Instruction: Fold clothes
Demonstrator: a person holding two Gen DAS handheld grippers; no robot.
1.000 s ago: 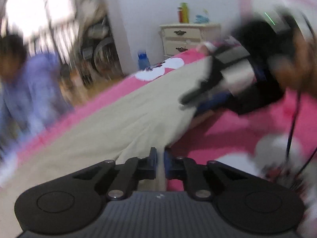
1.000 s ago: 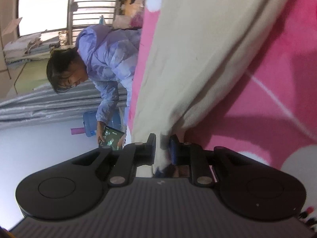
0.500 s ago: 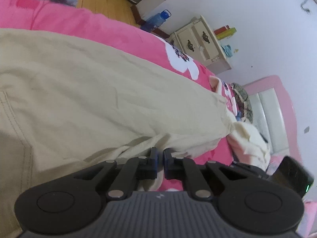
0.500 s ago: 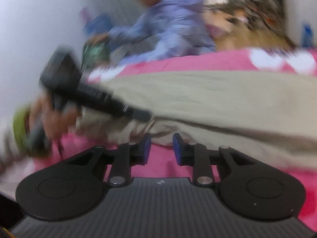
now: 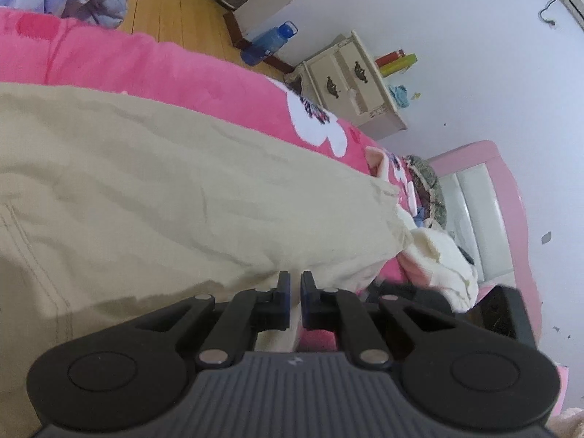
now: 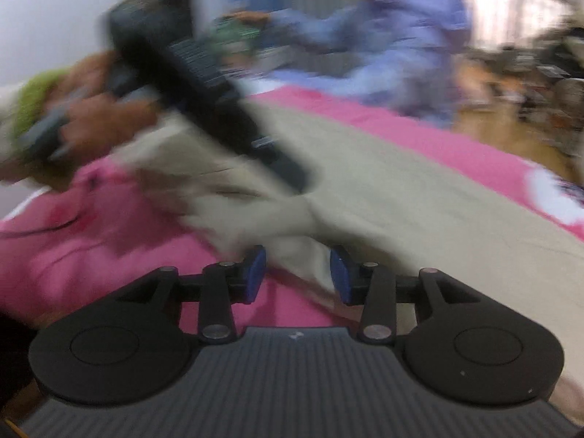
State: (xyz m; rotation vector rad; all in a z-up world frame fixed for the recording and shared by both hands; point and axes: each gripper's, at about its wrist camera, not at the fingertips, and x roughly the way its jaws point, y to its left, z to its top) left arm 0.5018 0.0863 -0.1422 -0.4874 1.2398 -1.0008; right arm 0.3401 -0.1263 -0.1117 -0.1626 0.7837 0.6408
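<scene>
So the beige trousers [image 5: 189, 197] were spread long across the pink bedspread [image 5: 153, 69], one end bunched up down by the two grippers. The left gripper [image 5: 295, 288] had its jaws pulled nearly together right at the edge of the cloth. They looked pinched on a fold of it, though the spot itself was hidden under the fingers, so I couldn't swear to it. The right gripper [image 6: 297, 270] had its jaws standing well apart, with a flap of the trousers lying between them but nothing squeezed. That view was smeared with motion, so fine detail was gone.

My take on doing this bit right: get the right one closed on the same hem edge before lifting anything, keep both grips level, and carry the end over in one even sweep so the legs stack instead of twisting. I'd also keep the cloth taut between the two grips, since the fabric was already rumpled near the left one.

Counting stuff: one pair of trousers, two grippers, one hand [image 6: 91, 124] visible on the left tool with a green cuff behind it. One person in a lilac top [image 6: 401, 47] across the bed. One cream nightstand [image 5: 350, 84], one blue bottle [image 5: 268, 42] on the floor, and one fluffy cream garment [image 5: 438, 255] heaped near the headboard.
</scene>
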